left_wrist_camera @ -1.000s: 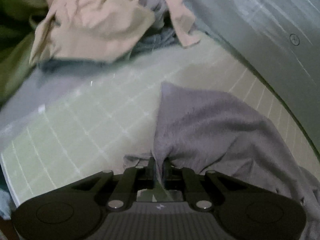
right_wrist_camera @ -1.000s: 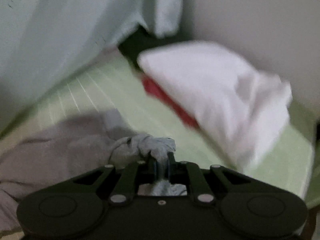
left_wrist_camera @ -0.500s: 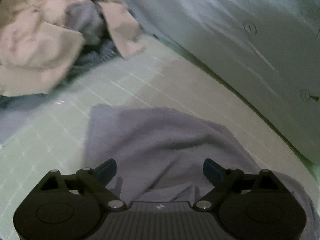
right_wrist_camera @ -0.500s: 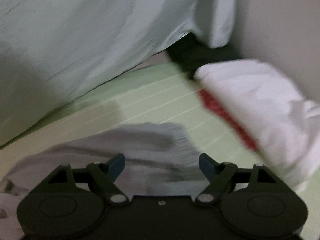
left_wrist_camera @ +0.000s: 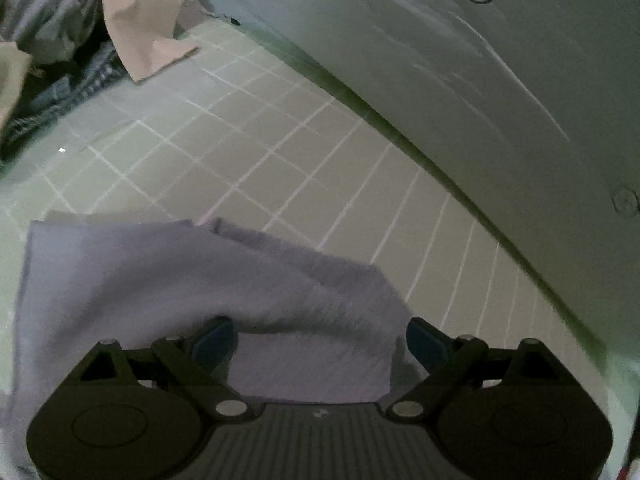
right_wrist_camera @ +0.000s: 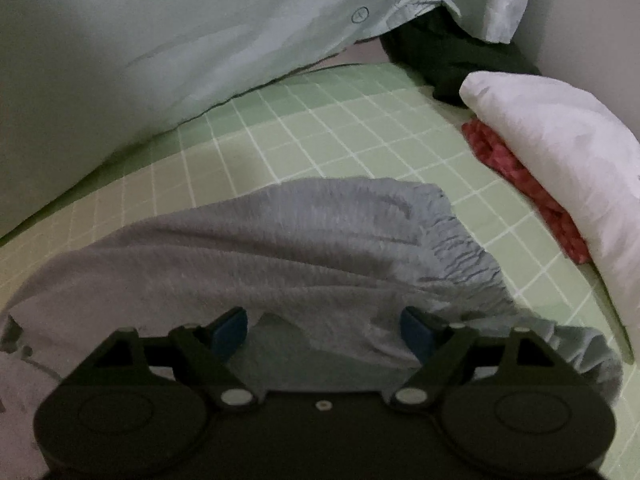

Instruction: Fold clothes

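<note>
Fold laid: grey fleece elastic-waist garment (right_wrist_camera: 248, 252) on green gridded mat (right_wrist_camera: 320, 132); left gripper (left_wrist_camera: 320, 338) released, right gripper (right_wrist_camera: 322, 330) opening, both empty. Next: regrasp edge.

A second ago both grippers are pinched on the grey garment (left_wrist_camera: 208, 280), now neither grips it. The left gripper (left_wrist_camera: 320, 338) has its jaws wide apart with the cloth just lying loose between them. The right gripper (right_wrist_camera: 322, 330) let go of the bunched waistband (right_wrist_camera: 460, 248) and its jaws are opening, fabric between them but not squeezed. The garment has gone from hanging off the grippers to lying spread flat on the green grid mat (right_wrist_camera: 320, 132). The beige clothes pile (left_wrist_camera: 140, 20) sits further off in the left view's corner now.
</note>
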`<state>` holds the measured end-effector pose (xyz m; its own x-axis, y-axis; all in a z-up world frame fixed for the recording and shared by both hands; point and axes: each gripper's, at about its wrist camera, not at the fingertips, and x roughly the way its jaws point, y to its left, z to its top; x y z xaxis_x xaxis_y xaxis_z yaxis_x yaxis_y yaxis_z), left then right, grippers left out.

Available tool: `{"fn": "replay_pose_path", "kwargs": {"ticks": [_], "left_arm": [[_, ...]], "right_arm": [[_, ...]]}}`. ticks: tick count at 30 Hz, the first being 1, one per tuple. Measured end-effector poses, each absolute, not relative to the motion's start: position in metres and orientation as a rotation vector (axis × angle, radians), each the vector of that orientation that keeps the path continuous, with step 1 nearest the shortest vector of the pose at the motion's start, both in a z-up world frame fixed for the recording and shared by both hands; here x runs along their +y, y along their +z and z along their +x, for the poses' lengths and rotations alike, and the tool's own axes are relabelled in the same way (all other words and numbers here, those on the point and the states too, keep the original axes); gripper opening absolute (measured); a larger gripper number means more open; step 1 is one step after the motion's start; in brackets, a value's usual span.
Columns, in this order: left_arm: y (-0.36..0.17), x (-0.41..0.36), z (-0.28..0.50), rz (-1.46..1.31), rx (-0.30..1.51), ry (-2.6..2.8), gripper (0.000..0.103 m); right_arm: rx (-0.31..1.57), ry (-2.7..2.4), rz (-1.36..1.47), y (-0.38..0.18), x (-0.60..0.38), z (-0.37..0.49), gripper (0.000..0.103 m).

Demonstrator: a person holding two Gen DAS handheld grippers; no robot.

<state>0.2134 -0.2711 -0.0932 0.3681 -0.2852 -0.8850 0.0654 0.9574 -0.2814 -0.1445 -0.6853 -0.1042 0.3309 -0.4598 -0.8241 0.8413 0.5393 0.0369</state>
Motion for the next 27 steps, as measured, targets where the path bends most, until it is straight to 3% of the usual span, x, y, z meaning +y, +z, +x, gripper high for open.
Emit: {"fn": "replay_pose_path", "kwargs": {"ticks": [1,2,3,4,5,6,19,27], "left_arm": [[-0.096,-0.274,0.217,-0.222,1.169,-0.230,0.089],[-0.097,-0.277,0.220,-0.217,1.163,-0.231,0.074],[-0.098,-0.279,0.222,-0.200,1.164,-0.227,0.053],[-0.099,-0.281,0.222,-0.189,1.167,-0.220,0.042],[-0.099,-0.283,0.222,-0.178,1.170,-0.214,0.014],[-0.100,-0.283,0.222,-0.171,1.173,-0.209,0.001],[-0.026,-0.190,0.108,-0.158,1.014,-0.255,0.000],[-0.038,-0.121,0.015,-0.215,1.089,-0.147,0.000]], "right_arm": [[0.870,-0.902,0.515,-0.105,-0.685,-0.143,0.085],[0.872,-0.904,0.514,-0.106,-0.685,-0.142,0.085],[0.875,-0.905,0.511,-0.107,-0.685,-0.141,0.085],[0.878,-0.906,0.508,-0.108,-0.684,-0.140,0.085],[0.882,-0.906,0.504,-0.108,-0.684,-0.139,0.085],[0.882,-0.906,0.501,-0.108,-0.684,-0.139,0.085],[0.792,-0.885,0.516,-0.089,-0.661,-0.172,0.085],[0.778,-0.852,0.559,-0.088,-0.628,-0.223,0.085]]}}
